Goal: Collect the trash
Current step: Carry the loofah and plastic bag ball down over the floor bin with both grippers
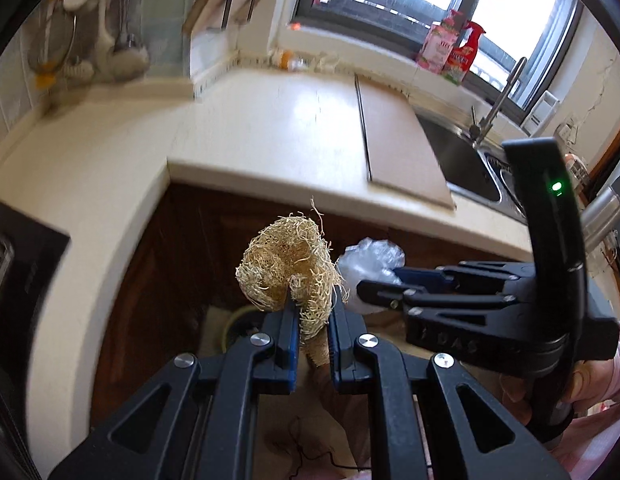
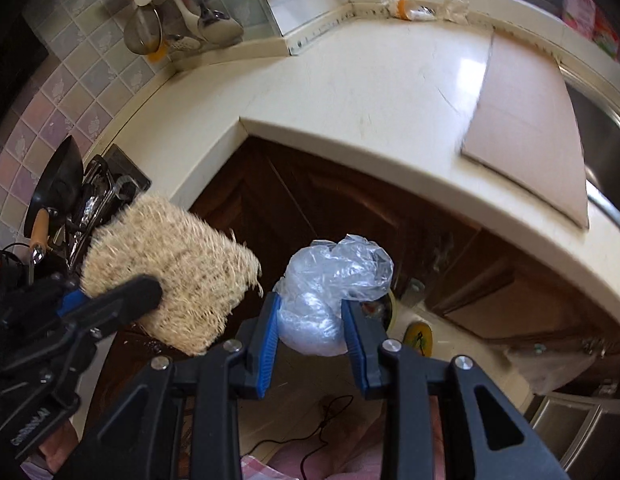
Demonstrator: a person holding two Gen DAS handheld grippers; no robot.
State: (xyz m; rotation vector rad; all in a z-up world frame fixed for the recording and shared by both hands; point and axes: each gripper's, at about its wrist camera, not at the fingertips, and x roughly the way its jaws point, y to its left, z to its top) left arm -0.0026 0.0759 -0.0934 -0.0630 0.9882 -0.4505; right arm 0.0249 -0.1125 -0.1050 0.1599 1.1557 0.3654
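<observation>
My left gripper (image 1: 313, 312) is shut on a tan fibrous loofah scrubber (image 1: 287, 268) and holds it in the air in front of the counter corner. The loofah also shows in the right wrist view (image 2: 169, 272), with the left gripper (image 2: 121, 300) clamped on it at the left. My right gripper (image 2: 310, 316) is shut on a crumpled clear plastic bag (image 2: 334, 280). In the left wrist view the bag (image 1: 370, 264) sits just right of the loofah, held by the right gripper (image 1: 380, 286). Both are over the floor below the counter.
A cream L-shaped counter (image 1: 269, 120) carries a flat cardboard sheet (image 1: 402, 136) beside a steel sink (image 1: 458, 152) with a tap. Dark wooden cabinet doors (image 2: 330, 200) stand below. Utensils (image 2: 181, 28) hang on the tiled wall; a stove (image 2: 93, 188) is at left. A round bin rim (image 2: 392, 308) shows on the floor.
</observation>
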